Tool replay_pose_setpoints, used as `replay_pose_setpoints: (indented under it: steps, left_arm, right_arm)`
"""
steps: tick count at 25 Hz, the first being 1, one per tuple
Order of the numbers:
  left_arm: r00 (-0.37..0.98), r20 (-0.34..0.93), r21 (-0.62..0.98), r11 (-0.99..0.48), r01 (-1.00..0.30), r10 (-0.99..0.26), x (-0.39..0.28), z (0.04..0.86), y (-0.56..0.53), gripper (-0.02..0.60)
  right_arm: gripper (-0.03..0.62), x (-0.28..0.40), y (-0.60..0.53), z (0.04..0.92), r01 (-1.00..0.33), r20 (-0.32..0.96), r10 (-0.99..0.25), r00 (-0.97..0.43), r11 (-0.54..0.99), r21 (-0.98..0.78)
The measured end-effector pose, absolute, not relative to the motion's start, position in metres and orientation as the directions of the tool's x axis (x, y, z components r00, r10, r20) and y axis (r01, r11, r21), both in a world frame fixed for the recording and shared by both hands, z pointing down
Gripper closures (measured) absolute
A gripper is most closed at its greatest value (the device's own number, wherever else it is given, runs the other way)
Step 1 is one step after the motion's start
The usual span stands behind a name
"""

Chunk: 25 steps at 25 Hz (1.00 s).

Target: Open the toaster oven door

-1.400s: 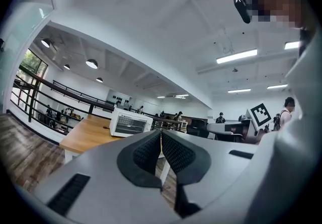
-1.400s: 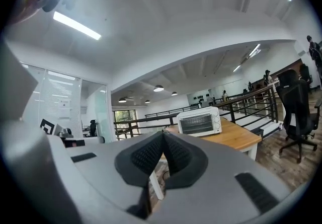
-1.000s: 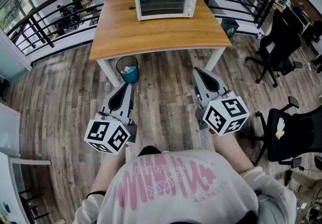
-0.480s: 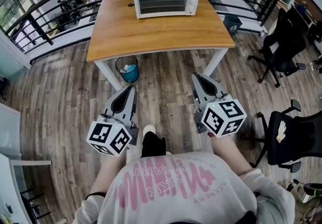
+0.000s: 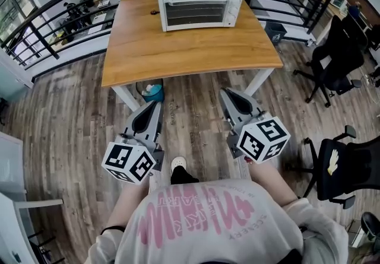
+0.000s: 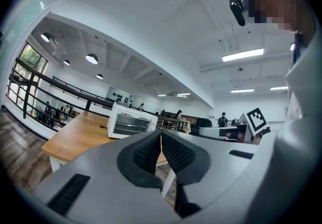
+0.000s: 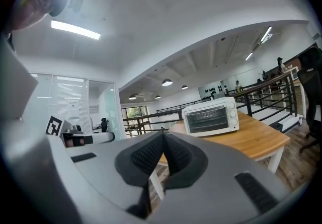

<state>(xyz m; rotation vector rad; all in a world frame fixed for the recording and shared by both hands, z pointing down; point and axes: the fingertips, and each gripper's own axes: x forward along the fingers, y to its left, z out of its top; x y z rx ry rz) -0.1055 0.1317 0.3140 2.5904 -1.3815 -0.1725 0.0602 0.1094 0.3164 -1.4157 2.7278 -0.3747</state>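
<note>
A white toaster oven [image 5: 199,0] stands at the far side of a wooden table [image 5: 184,49], its glass door closed. It also shows in the left gripper view, toaster oven [image 6: 132,123], and in the right gripper view, toaster oven [image 7: 210,116]. My left gripper [image 5: 152,107] is held over the wood floor, short of the table's near edge, jaws shut with nothing between them. My right gripper [image 5: 233,97] is level beside it, also shut and empty. Both are well short of the oven.
A black bin with blue contents [image 5: 151,89] sits under the table's near edge. Black office chairs [image 5: 337,55] stand at the right. A dark railing [image 5: 53,25] curves behind the table. The person's shoe [image 5: 179,166] shows on the floor between the grippers.
Both grippers and the person have moved forward toward the table; the table and oven now appear closer and the bin is partly hidden under the table edge.
</note>
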Motion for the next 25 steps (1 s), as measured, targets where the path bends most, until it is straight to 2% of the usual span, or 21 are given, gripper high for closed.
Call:
replay_pose_setpoints:
  steps: [5, 10, 25]
  left_arm:
    - [0.567, -0.027, 0.156, -0.564, -0.811, -0.823, -0.122, 0.297, 0.093, 0.557]
    - [0.601, -0.048, 0.161, -0.6, -0.783, -0.798, -0.138, 0.286, 0.055, 0.557]
    - [0.642, -0.039, 0.204, -0.635, -0.745, -0.766, -0.19, 0.3, -0.012, 0.558]
  right_arm:
    - [0.588, 0.044, 0.073, 0.303, -0.801, 0.049, -0.82, -0.571, 0.542, -0.255]
    - [0.588, 0.026, 0.039, 0.296, -0.827, 0.055, -0.838, -0.542, 0.521, -0.214]
    - [0.588, -0.023, -0.016, 0.313, -0.854, 0.08, -0.869, -0.489, 0.458, -0.246]
